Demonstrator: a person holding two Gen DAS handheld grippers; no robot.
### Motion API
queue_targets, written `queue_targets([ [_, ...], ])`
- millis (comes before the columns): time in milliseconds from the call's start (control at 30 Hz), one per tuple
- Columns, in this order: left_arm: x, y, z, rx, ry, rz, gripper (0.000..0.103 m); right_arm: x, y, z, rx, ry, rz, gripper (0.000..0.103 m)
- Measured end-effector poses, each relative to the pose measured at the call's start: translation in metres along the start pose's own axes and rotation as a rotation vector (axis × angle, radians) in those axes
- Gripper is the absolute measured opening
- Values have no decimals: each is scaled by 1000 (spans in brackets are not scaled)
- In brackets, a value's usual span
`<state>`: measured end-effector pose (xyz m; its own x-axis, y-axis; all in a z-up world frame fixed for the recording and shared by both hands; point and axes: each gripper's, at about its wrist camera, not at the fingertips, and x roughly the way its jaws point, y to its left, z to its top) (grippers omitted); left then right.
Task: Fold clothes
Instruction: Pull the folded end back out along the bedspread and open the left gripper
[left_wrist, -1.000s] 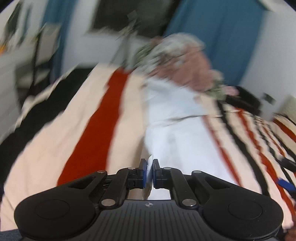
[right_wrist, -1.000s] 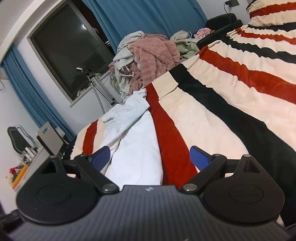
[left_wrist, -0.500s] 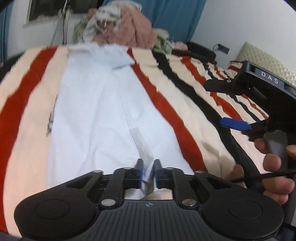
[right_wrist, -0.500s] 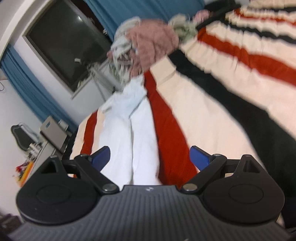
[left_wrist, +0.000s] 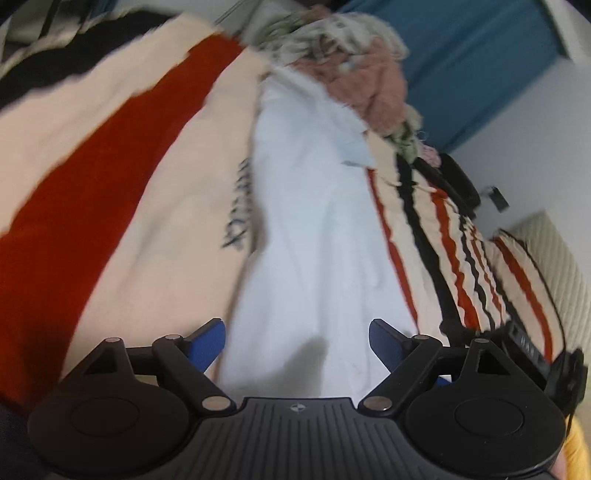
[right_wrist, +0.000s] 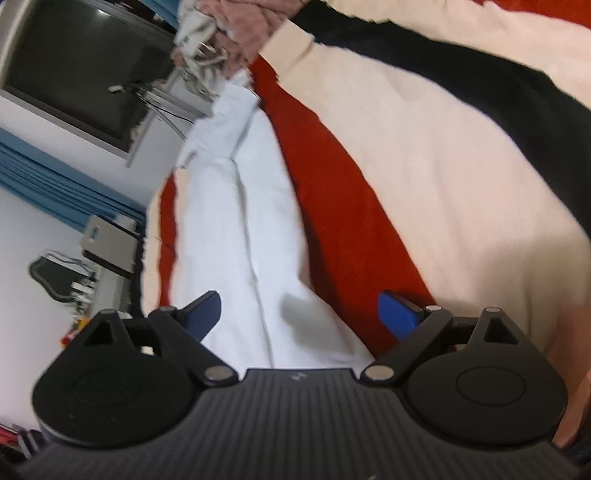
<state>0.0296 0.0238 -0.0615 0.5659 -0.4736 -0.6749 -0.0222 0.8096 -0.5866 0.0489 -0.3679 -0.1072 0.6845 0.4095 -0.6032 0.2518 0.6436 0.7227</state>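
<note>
Left wrist view. Item: white garment (left_wrist: 314, 229), laid flat on the striped blanket (left_wrist: 110, 155). Its near end lies directly under the left gripper (left_wrist: 297, 338); from there the cloth runs away toward 12 o'clock, leaning slightly to 1, so the long axis follows the line the gripper points along. Jaws are opening, blue pads apart on either side of the cloth, neither pressing it (the hem sits loose between them). Far end of the garment touches the heap of unfolded clothes (left_wrist: 354, 70) at 12 to 1 o'clock. Part of the other tool shows at the frame's 4 o'clock edge.

Right wrist view. Same white garment (right_wrist: 236, 229), starting beneath the right gripper (right_wrist: 299, 312) and stretching toward 11 o'clock, a seam running lengthwise down its middle. Jaws wide apart, nothing held; the left pad hangs over the cloth, the right pad over the red stripe just beside it. The heap of clothes (right_wrist: 229, 33) lies at 11 to 12 o'clock.

Judgement: both grippers stand at the near end, about equally close; a lengthwise fold would carry this end toward the far one.
</note>
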Motion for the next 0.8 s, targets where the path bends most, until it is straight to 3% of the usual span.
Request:
queue_targets([
  [100, 6, 7, -1, -32, 19, -19, 85, 7, -2, -4, 12, 21, -19, 93],
  [167, 10, 11, -1, -51, 30, -33, 85, 9, -2, -6, 20, 31, -31, 78],
  [233, 11, 13, -3, -54, 34, -38, 80, 9, -3, -8, 28, 45, -29, 72],
  [267, 12, 14, -4, -59, 34, -40, 78, 9, -4, -9, 32, 56, -17, 64],
  [367, 13, 18, -6, -79, 29, -47, 66, 8, -4, -16, 44, 89, 10, 47],
  [500, 12, 22, -9, -100, 27, -60, 51, 6, 3, -23, 16, 86, -8, 46],
  [800, 18, 21, -18, -92, 60, -60, 52, 12, -7, -26, 88, 104, -16, 47],
])
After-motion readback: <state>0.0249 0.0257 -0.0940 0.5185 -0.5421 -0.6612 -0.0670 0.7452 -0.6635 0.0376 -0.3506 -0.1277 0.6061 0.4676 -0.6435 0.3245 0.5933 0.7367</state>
